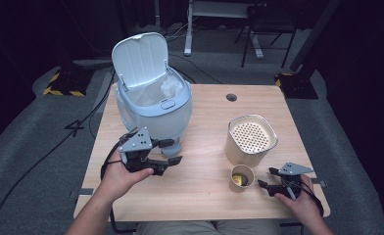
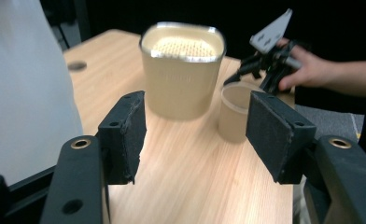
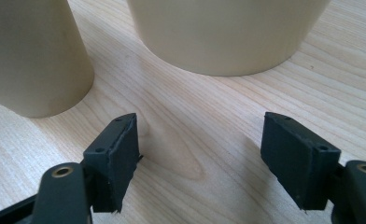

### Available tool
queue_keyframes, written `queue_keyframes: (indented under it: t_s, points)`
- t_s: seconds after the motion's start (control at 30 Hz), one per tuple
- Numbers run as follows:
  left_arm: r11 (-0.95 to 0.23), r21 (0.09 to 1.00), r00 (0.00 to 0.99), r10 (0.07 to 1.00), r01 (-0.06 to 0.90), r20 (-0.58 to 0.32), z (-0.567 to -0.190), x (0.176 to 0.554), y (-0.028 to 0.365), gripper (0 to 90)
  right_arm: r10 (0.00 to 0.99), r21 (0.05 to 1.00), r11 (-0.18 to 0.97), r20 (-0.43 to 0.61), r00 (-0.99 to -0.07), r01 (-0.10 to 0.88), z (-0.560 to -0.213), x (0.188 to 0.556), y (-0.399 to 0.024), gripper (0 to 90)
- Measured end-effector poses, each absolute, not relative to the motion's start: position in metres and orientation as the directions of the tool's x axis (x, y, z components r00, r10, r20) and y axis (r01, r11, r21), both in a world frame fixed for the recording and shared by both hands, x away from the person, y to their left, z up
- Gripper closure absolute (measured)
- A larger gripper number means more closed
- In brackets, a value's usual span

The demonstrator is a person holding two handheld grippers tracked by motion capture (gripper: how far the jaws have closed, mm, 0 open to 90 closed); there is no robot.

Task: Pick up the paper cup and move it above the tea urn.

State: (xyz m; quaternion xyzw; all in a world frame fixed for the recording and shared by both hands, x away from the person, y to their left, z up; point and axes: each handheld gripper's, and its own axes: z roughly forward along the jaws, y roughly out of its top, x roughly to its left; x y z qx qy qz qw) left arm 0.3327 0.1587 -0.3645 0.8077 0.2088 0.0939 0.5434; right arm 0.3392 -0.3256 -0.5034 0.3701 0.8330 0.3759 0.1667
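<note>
A pale blue bin (image 1: 153, 105) stands at the table's back left, lid up, white liner inside. At the right is a tall beige container (image 1: 249, 142) with a perforated insert, and just in front of it a small beige cup (image 1: 235, 186) holds something yellow (image 1: 238, 179). My left gripper (image 1: 173, 152) hangs in front of the bin, open and empty; the left gripper view puts the container (image 2: 181, 79) and cup (image 2: 235, 116) beyond its jaws. My right gripper (image 1: 266, 177) sits low to the right of the cup, open, with bare wood between its jaws (image 3: 200, 126).
The wooden table (image 1: 204, 200) has a cable hole (image 1: 231, 97) at the back. Beyond it are chair and desk legs on a grey floor. Bare wood lies between the bin and the two beige vessels. In the left gripper view the bin's wall (image 2: 22, 84) is close on the left.
</note>
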Motion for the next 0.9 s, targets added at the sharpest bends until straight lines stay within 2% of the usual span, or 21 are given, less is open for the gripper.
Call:
queue_keyframes:
  t_s: [0.17,0.63,0.83,0.9]
  points:
    - [-0.33,0.895,0.873,0.473,0.301,-0.119,-0.4,0.332,0.157,38.5,0.74,0.75,0.444,0.002,-0.673,0.49,-0.503,0.339,-0.326,28.5]
    - [-0.393,0.822,0.804,0.582,0.413,-0.125,-0.471,0.337,0.157,36.9,0.729,0.732,0.466,0.001,-0.685,0.497,-0.496,0.332,-0.328,30.1]
    - [-0.438,0.772,0.768,0.632,0.46,-0.099,-0.487,0.337,0.158,35.1,0.714,0.74,0.477,-0.011,-0.7,0.475,-0.49,0.328,-0.328,29.9]
    - [-0.473,0.748,0.755,0.654,0.465,-0.056,-0.489,0.337,0.157,33.9,0.712,0.742,0.472,-0.002,-0.702,0.476,-0.49,0.327,-0.33,30.0]
